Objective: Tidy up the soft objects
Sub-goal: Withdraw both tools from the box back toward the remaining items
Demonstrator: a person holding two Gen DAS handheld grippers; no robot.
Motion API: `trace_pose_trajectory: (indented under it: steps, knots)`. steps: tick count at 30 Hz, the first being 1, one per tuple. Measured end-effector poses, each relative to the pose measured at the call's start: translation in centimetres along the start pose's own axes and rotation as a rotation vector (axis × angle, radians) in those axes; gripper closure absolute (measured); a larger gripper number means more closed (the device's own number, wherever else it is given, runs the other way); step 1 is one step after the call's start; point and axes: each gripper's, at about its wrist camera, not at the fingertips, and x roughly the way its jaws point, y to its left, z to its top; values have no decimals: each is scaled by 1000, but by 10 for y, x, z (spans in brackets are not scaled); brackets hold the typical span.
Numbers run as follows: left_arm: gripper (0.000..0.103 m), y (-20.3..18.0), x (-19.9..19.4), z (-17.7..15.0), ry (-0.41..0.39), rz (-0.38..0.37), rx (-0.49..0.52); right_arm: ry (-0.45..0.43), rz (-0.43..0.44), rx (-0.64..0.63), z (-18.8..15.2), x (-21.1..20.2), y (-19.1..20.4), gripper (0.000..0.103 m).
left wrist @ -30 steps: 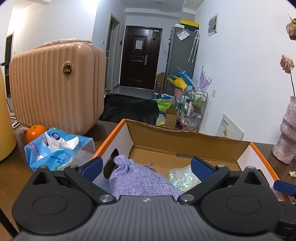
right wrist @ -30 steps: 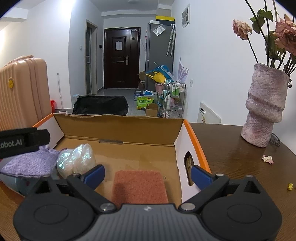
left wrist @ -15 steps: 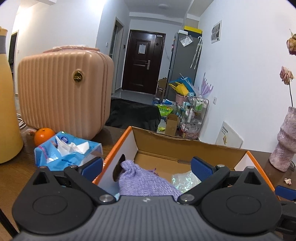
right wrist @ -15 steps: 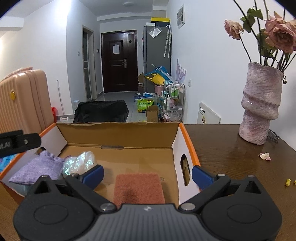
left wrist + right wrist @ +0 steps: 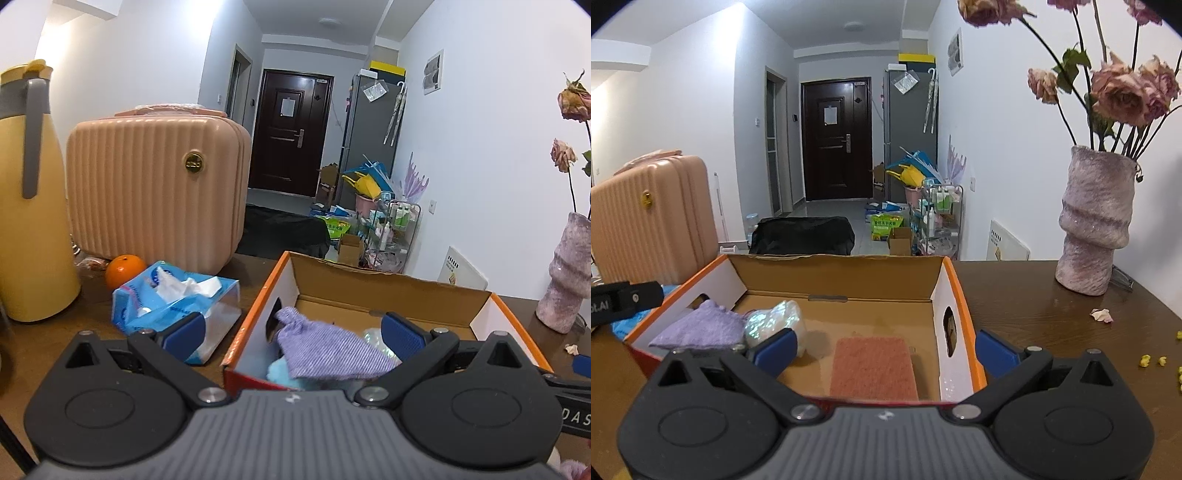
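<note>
An open cardboard box (image 5: 846, 273) with orange rims sits on the dark wooden table. Inside it lie a purple knitted pouch (image 5: 698, 328), a shiny iridescent plastic bag (image 5: 772, 319) and a flat reddish sponge pad (image 5: 873, 367). In the left wrist view the same pouch (image 5: 328, 350) rests on something light blue (image 5: 279, 371) in the box (image 5: 391, 291). My left gripper (image 5: 291, 332) stands open in front of the box's near left corner, holding nothing. My right gripper (image 5: 884, 349) is open too, straddling the box's near right wall above the sponge pad.
Left of the box lie a blue tissue pack (image 5: 173, 299), an orange (image 5: 123, 269), a yellow thermos jug (image 5: 29, 192) and a pink ribbed suitcase (image 5: 155, 195). A pink vase (image 5: 1095, 221) of dried roses stands at the right, with petals and crumbs (image 5: 1102, 315) on the table.
Both grippers have drawn back and risen from the box, so more of the table shows. The purple pouch stays lying in the box. Both stay open.
</note>
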Motion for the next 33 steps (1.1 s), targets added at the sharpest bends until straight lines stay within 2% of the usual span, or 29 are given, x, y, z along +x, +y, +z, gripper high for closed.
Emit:
trace_pose_trajectory:
  steps: [15, 33]
  knots:
    - [0, 18, -48, -25, -15, -10, 25, -48, 6, -10, -34, -54, -1, 0]
    - [0, 33, -96, -56, -10, -4, 40, -62, 31, -52, -76, -106, 0, 0]
